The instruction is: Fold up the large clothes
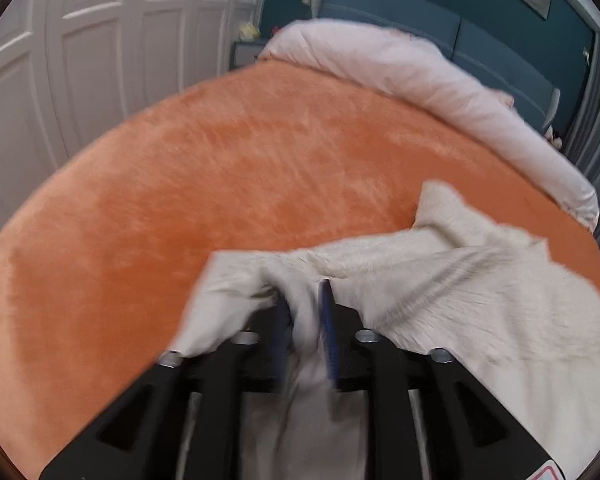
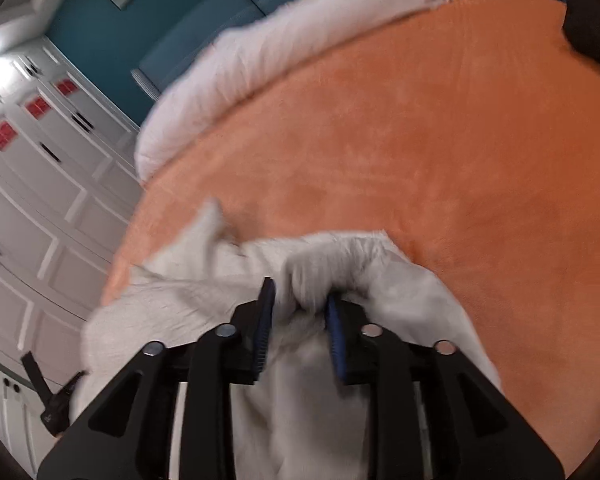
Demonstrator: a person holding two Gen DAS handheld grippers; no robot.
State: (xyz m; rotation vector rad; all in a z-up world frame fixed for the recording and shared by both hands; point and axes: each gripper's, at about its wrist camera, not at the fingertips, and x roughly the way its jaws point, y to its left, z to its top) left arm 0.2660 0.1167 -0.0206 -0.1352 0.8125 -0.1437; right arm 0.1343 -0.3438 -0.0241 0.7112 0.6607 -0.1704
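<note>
1. The left gripper [image 1: 306,300] has its jaws part-way apart with a bunched fold of the cream garment [image 1: 480,292] lying between the blue pads [image 1: 327,328]. The view is blurred, so I can only judge that the pads sit loosely against the cloth rather than pinching it.

2. Ahead and to the right of this gripper the garment spreads in a rumpled heap on the orange bedspread [image 1: 220,168], one corner poking up beyond the pile. Further ahead lies a rolled pale duvet [image 1: 400,68], well apart from the garment.

3. The right gripper [image 2: 300,304] shows the same stance: jaws parted, a fluffy wad of the garment [image 2: 188,280] filling the gap, the pads [image 2: 265,320] beside the cloth and seemingly not biting into it.

4. To the left of this gripper the garment trails off toward the left gripper's side; to the right and ahead is bare bedspread [image 2: 460,160].

5. Handling, as I judge it: the garment looks thick, fleecy and soft, light for its bulk, fully limp and not fragile. It will sag and bunch rather than hold a line, and a plush face may slip through slack jaws.

6. Best hold: a firm pinch on a seam, hem or shoulder edge at each end, both layers caught, kept taut between the two grippers.
</note>
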